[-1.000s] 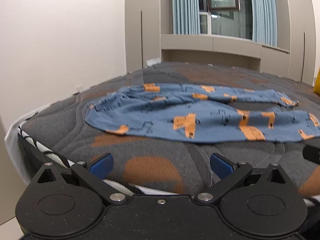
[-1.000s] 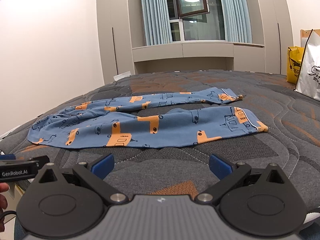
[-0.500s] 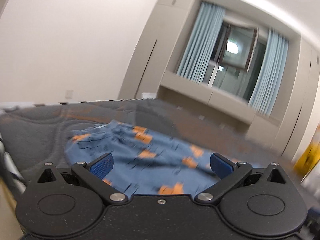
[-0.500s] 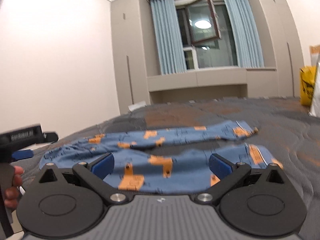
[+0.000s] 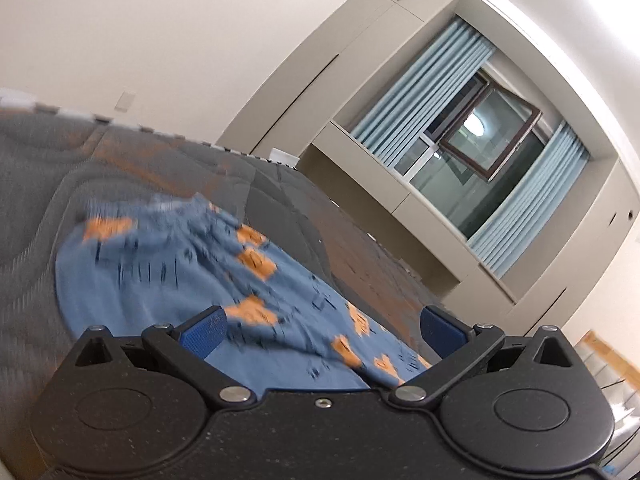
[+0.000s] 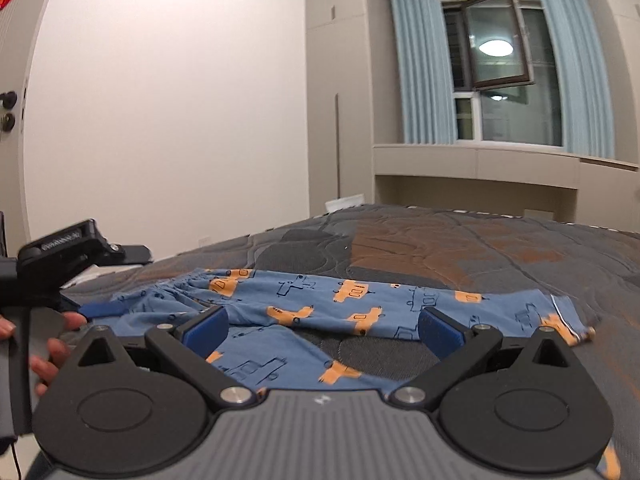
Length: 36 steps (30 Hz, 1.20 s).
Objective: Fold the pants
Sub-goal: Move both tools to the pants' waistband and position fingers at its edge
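Observation:
Blue pants (image 6: 320,308) with orange vehicle prints lie spread flat on the bed, legs running to the right, waistband at the left. In the left wrist view the pants (image 5: 168,272) are blurred, waist end nearest. My left gripper (image 5: 320,328) is open and empty, low over the waist end; it also shows in the right wrist view (image 6: 100,256) at the left, held by a hand. My right gripper (image 6: 322,328) is open and empty, low over the near leg.
The bed (image 6: 440,248) has a grey quilted cover with orange patches. A window with blue curtains (image 6: 496,60) and a built-in ledge stand behind it. A white wall is at the left.
Both grippers have moved forward and down towards the pants. The left gripper has rolled, so its view is tilted and blurred. Both stay open.

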Available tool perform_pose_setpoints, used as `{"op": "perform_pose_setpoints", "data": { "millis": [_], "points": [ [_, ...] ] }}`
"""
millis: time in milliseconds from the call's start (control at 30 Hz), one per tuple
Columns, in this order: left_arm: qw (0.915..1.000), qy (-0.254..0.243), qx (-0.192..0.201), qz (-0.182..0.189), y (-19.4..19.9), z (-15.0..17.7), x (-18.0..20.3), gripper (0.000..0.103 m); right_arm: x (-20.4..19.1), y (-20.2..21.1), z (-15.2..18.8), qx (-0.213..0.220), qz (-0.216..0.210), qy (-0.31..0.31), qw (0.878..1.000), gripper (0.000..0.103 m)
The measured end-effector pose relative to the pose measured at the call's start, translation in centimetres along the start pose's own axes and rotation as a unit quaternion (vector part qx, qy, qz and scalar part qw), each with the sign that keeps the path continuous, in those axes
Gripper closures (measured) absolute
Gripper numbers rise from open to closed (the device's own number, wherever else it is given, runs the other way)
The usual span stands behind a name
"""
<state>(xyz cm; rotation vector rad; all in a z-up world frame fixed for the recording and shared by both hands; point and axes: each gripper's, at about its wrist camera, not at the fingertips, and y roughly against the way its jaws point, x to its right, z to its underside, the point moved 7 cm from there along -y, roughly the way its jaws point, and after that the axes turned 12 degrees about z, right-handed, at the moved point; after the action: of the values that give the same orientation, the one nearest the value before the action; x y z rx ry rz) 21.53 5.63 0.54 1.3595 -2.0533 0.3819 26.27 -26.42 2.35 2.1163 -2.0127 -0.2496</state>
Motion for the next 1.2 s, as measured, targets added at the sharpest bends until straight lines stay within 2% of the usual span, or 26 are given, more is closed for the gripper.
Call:
{"op": "perform_pose_setpoints", "data": {
  "millis": [67, 133, 233, 333, 367, 433, 600, 733, 867, 933, 1067, 1133, 1200],
  "points": [
    [0.9988, -0.041, -0.006, -0.027, -0.9, -2.2, -0.4, 0.001, 1.0, -1.9, -0.4, -0.025, -0.013, 0.005, 1.000, 0.000],
    [0.9933, -0.090, -0.014, -0.071, -2.1, -4.6, -1.1, 0.000, 2.4, -4.3, -1.0, -0.063, -0.012, 0.012, 0.998, 0.000],
    [0.9784, -0.146, -0.059, -0.133, -5.1, -8.0, -2.7, 0.000, 5.0, -9.0, -1.7, -0.119, 0.018, 0.042, 0.992, 0.000],
    [0.9573, -0.220, -0.111, -0.151, -9.6, -10.9, -4.1, 0.000, 7.0, -13.7, -2.5, -0.148, 0.018, 0.061, 0.987, 0.000],
    [0.9475, -0.248, -0.134, -0.151, -11.4, -11.6, -4.7, 0.000, 7.5, -15.5, -2.8, -0.162, 0.007, 0.060, 0.985, 0.000],
    [0.9358, -0.272, -0.169, -0.147, -14.6, -12.6, -6.0, 0.000, 7.8, -19.3, -3.2, -0.185, -0.021, 0.062, 0.981, 0.000],
    [0.9228, -0.296, -0.230, -0.090, -21.3, -13.5, -8.2, 0.001, 8.0, -26.0, -3.4, -0.206, -0.074, 0.076, 0.973, 0.001],
    [0.9033, -0.331, -0.266, -0.060, -24.9, -12.8, -9.2, 0.000, 7.1, -29.6, -3.5, -0.209, -0.109, 0.083, 0.968, 0.006],
    [0.8873, -0.342, -0.305, -0.052, -26.6, -11.6, -10.2, 0.001, 6.3, -32.7, -3.3, -0.211, -0.111, 0.107, 0.965, 0.020],
    [0.8833, -0.341, -0.319, -0.043, -26.8, -11.3, -10.7, 0.005, 6.2, -34.0, -3.0, -0.221, -0.116, 0.106, 0.963, 0.025],
    [0.8697, -0.341, -0.356, -0.028, -26.9, -10.4, -11.1, 0.023, 5.7, -35.4, -2.5, -0.229, -0.135, 0.119, 0.957, 0.033],
    [0.8608, -0.344, -0.374, -0.028, -27.0, -9.9, -11.4, 0.035, 5.7, -35.6, -2.1, -0.236, -0.139, 0.124, 0.954, 0.039],
    [0.8520, -0.345, -0.391, -0.049, -27.3, -9.5, -12.0, 0.055, 5.9, -35.8, -1.9, -0.246, -0.141, 0.126, 0.951, 0.046]
  ]
}}
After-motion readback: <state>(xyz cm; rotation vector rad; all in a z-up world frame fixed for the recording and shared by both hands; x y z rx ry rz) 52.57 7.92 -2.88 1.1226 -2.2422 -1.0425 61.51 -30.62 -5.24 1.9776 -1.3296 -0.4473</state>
